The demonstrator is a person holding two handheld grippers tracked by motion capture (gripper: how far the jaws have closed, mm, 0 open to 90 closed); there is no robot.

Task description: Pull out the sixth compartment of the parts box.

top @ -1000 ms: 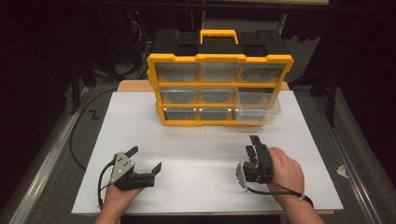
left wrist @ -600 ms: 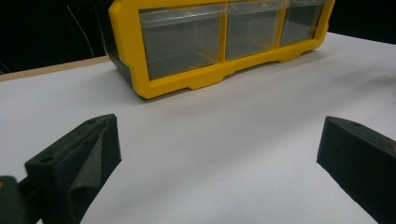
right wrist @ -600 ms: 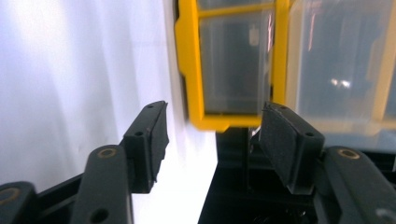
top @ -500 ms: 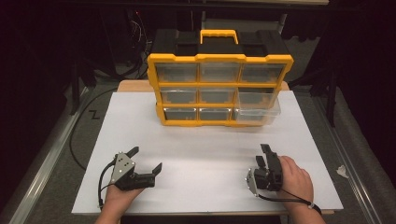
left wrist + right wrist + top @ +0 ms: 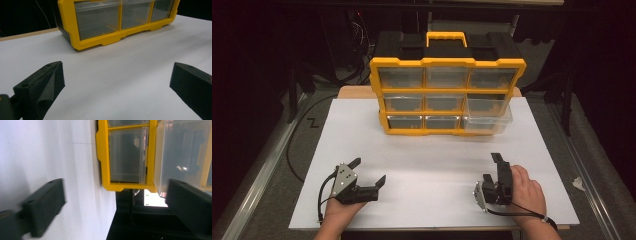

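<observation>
Yellow drawer cabinet (image 5: 447,82) stands well beyond the wide-spread, empty left gripper (image 5: 368,172) and right gripper (image 5: 492,169).

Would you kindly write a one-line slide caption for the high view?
Two hand-held tongs, left and right, rest open on a white table before a yellow drawer organizer.

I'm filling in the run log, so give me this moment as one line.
left tool: open, low over white table | right tool: open, turned on its side | yellow organizer: middle-right drawer pulled out
</observation>
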